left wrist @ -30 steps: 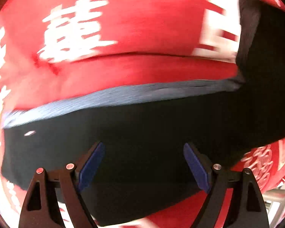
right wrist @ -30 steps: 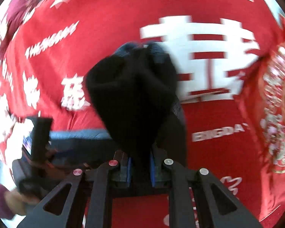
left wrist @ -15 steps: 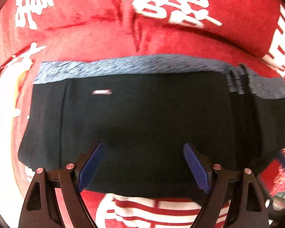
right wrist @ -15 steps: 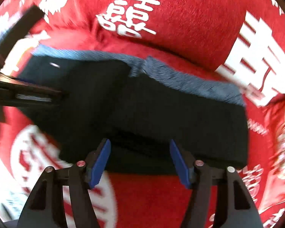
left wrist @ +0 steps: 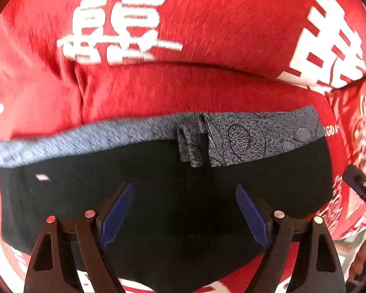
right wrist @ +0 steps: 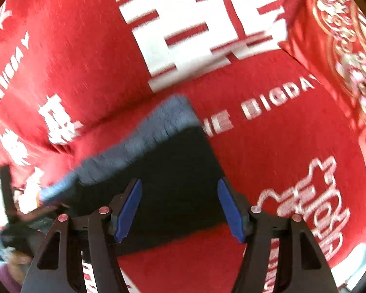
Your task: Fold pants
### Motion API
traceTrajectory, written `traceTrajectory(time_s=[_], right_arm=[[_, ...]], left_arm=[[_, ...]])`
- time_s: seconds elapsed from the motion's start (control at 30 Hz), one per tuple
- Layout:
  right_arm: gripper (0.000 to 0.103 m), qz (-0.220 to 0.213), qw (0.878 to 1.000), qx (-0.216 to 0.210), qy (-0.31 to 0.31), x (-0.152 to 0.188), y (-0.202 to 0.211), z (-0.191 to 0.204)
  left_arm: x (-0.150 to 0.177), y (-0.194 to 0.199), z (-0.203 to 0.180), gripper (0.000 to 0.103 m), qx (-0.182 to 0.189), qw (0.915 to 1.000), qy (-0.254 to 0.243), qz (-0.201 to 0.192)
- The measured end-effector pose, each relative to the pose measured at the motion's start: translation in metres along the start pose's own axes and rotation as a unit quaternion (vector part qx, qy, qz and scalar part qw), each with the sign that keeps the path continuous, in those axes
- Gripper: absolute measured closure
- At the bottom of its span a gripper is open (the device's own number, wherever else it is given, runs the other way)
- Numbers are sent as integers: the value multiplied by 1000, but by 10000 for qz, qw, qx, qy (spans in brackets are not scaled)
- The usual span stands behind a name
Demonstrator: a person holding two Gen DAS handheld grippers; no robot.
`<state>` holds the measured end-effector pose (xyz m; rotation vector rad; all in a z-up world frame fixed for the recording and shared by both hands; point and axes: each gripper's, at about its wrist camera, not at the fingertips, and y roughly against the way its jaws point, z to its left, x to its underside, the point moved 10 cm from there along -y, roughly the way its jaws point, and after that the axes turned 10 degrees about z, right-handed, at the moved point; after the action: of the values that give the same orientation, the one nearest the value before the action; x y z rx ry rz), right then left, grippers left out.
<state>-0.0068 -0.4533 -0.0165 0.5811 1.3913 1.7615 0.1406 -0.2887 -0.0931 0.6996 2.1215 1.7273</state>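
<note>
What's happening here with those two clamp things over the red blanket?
A person is folding a pair of black pants with a hand-held gripper in each hand. The pants lie folded into a compact block on the red blanket, grey waistband along the far edge. The left gripper and the right gripper both hover open just above the fabric, holding nothing. The fold looks close to done.
</note>
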Motion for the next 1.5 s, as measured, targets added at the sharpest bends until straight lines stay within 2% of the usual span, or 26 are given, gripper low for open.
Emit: traceTrajectory(time_s=[0.1,0.17,0.23,0.33,0.47,0.6,0.63,0.67,0.7,0.8,0.87,0.93,1.0,1.03,1.1,1.17,1.27,1.33,1.43,1.5], right_arm=[[35,516,9890,-1371,-188,17,-5,27],[35,940,9756,-1938,-427,40,-24,39],[35,1283,9649,-2208,-616,67,-46,48],[35,1426,9516,-2532,-999,91,-69,52],[35,1190,9347,-2937,-1608,86,-76,43],[37,1179,9154,-3168,-2186,75,-84,32],[51,1197,9090,-3228,-2348,73,-87,30],[78,1231,9033,-3267,-2492,71,-92,29],[89,1286,9019,-3236,-2558,72,-95,28],[89,1220,9019,-3345,-2445,66,-87,35],[90,1165,9106,-3377,-2079,69,-71,44],[90,1320,9229,-3106,-1854,80,-72,42],[89,1555,9336,-2651,-1842,93,-87,28],[88,1624,9286,-2739,-1905,94,-92,25],[79,1735,9254,-2813,-1856,90,-88,29],[57,1818,9384,-2634,-1305,86,-73,40],[54,1619,9566,-2370,-513,76,-44,54],[54,1338,9670,-2161,-175,65,-26,53],[54,1045,9768,-1869,-39,40,-15,45],[54,1041,9781,-1803,74,31,-12,40]], left_arm=[[13,-11,2,16,424,9982,293,296],[21,-18,2,16,564,9969,347,434],[23,-22,2,16,664,9961,337,471],[22,-27,1,16,826,9944,359,557],[25,-28,-1,16,865,9941,260,600],[27,-25,-1,16,786,9946,253,627],[27,-25,-2,16,770,9947,267,624],[26,-26,-4,16,756,9949,273,611],[24,-26,-7,16,751,9951,259,597],[28,-19,-17,17,803,9954,117,513],[36,-15,-23,17,834,9955,-26,444],[48,-22,-22,16,572,9971,-146,486],[56,-32,-15,16,311,9980,-76,554],[57,-32,-13,16,334,9981,29,518],[53,-24,-12,16,356,9984,179,391],[46,-13,-10,16,197,9995,179,178],[34,1,-16,16,67,10000,31,-48],[27,7,-25,16,11,9998,-88,-173],[20,8,-44,16,-68,9993,-201,-298],[20,7,-54,16,-59,9992,-225,-312]])
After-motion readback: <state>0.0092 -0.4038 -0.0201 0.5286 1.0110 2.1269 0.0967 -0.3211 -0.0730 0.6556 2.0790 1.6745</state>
